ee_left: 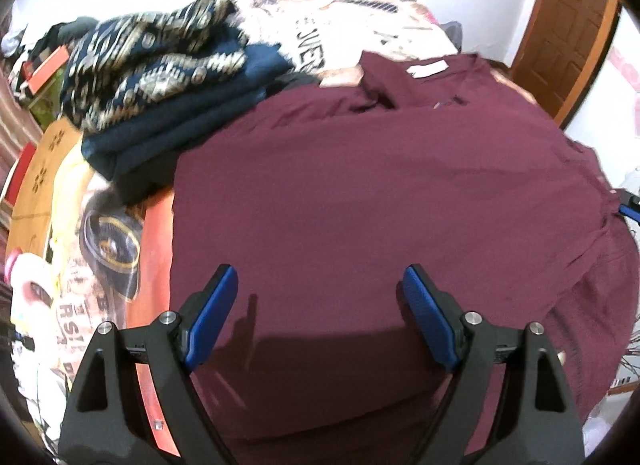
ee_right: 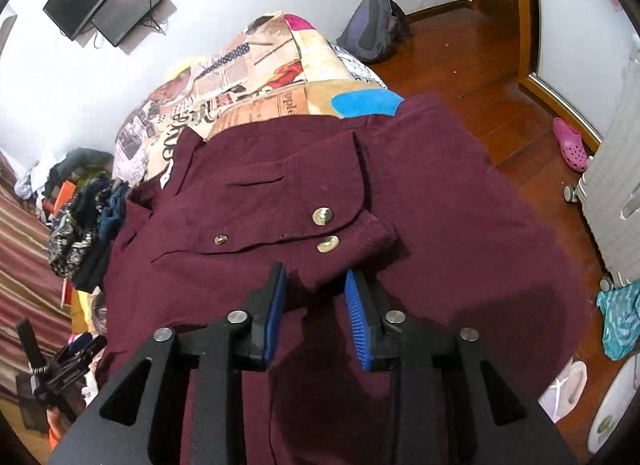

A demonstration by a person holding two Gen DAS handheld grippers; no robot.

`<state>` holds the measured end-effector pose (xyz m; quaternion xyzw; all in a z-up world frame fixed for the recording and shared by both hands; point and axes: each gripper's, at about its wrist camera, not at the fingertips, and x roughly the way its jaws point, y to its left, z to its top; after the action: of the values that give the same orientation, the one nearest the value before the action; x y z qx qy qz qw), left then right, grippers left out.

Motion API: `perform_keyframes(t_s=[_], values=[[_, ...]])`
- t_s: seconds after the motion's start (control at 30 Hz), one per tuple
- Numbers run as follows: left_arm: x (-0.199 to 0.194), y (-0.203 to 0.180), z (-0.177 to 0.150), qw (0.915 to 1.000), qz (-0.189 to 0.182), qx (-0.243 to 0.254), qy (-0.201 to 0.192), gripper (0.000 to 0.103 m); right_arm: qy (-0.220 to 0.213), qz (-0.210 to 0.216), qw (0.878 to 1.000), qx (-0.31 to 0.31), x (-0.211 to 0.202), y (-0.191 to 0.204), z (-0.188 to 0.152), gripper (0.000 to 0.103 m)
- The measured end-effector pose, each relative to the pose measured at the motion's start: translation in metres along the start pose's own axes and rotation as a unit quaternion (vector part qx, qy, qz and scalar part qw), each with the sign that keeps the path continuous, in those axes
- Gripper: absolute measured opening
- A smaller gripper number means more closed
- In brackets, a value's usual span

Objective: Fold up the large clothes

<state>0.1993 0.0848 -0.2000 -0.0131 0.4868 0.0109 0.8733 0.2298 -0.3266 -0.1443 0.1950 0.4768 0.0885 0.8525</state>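
Observation:
A large maroon jacket lies spread on the bed, collar at the far end. My left gripper is open and empty, hovering over its smooth back panel. In the right wrist view the same jacket shows a folded-over sleeve cuff with brass snap buttons. My right gripper is partly open, its blue pads on either side of the cuff's edge without pinching it.
A stack of folded dark and patterned clothes lies to the left on the printed bedspread. To the right are a wooden floor, a backpack, a pink clog and a white suitcase.

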Motion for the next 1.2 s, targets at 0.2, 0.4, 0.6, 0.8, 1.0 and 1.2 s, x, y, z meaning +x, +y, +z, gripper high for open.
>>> perform_keyframes(t_s=[0.2,0.4,0.6,0.8,1.0,1.2], values=[[-0.023,-0.026,0.029,0.9988,-0.017,0.022,-0.041,0.084,-0.047,-0.038,0.998,0.018,-0.037,-0.025,-0.002,0.036],[-0.038,-0.058,0.055,0.9956,-0.036,0.047,-0.072,0.084,-0.09,-0.059,0.99,0.092,-0.069,-0.072,-0.006,0.044],[-0.037,-0.086,0.066,0.9933,-0.052,0.071,-0.075,0.084,-0.092,-0.072,0.977,0.181,-0.071,-0.125,-0.025,0.046],[-0.027,-0.104,0.063,0.9933,-0.058,0.08,-0.059,0.084,-0.055,-0.047,0.965,0.251,-0.047,-0.156,-0.047,0.046],[-0.022,-0.107,0.059,0.9943,-0.058,0.076,-0.048,0.084,-0.039,-0.003,0.951,0.306,-0.027,-0.179,-0.059,0.046],[-0.016,-0.103,0.058,0.9957,-0.055,0.062,-0.041,0.084,-0.06,0.014,0.942,0.329,-0.022,-0.196,-0.052,0.049]])
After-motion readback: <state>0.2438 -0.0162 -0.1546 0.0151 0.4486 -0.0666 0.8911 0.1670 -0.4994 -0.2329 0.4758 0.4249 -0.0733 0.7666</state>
